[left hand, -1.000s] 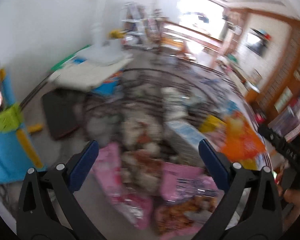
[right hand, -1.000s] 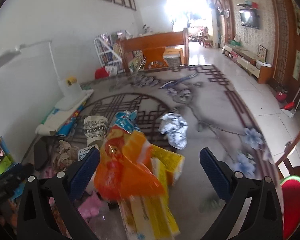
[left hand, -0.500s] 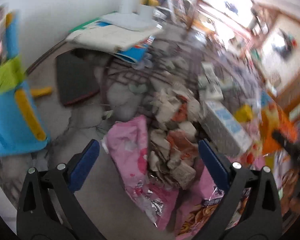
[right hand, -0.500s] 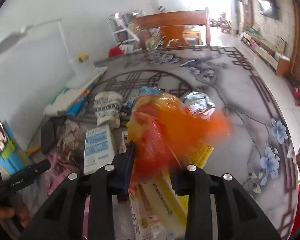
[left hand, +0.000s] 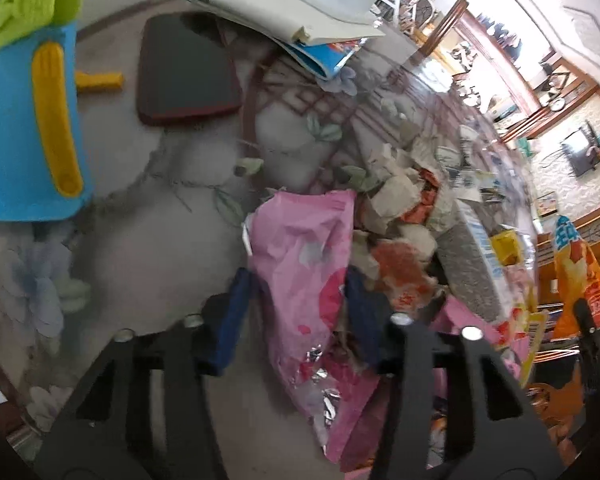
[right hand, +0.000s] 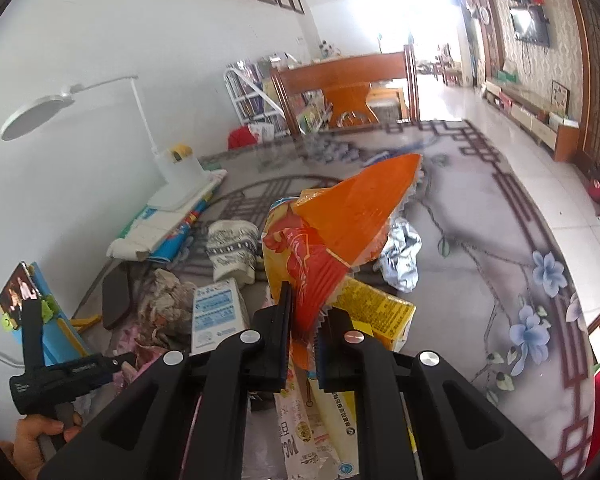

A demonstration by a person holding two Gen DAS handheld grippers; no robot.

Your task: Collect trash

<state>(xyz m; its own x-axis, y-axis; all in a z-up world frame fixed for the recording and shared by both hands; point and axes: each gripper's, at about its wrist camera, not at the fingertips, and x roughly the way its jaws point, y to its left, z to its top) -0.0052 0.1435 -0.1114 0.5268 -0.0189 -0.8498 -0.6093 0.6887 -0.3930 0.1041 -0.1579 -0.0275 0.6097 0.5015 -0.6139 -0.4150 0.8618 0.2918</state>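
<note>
My right gripper (right hand: 303, 322) is shut on an orange snack bag (right hand: 340, 236) and holds it lifted above the patterned table (right hand: 500, 248); the bag also shows in the left wrist view (left hand: 580, 280). My left gripper (left hand: 296, 304) has its blue pads on either side of a pink foil wrapper (left hand: 300, 256) that lies on the table, jaws closed in on it. Crumpled paper scraps (left hand: 396, 200), a white and blue carton (right hand: 218, 314) and a yellow packet (right hand: 376, 308) lie in the trash pile.
A white desk lamp (right hand: 100, 120) stands on stacked books (left hand: 300, 24) at the back left. A dark pad (left hand: 184, 72) and a blue and green toy (left hand: 24, 112) lie at the left. A silver wrapper (right hand: 404, 252) and a patterned cloth roll (right hand: 232, 248) sit behind the pile.
My right gripper has closed on the orange bag and lifted it. My left gripper has dropped toward the pink wrapper and its jaws have closed in around it.
</note>
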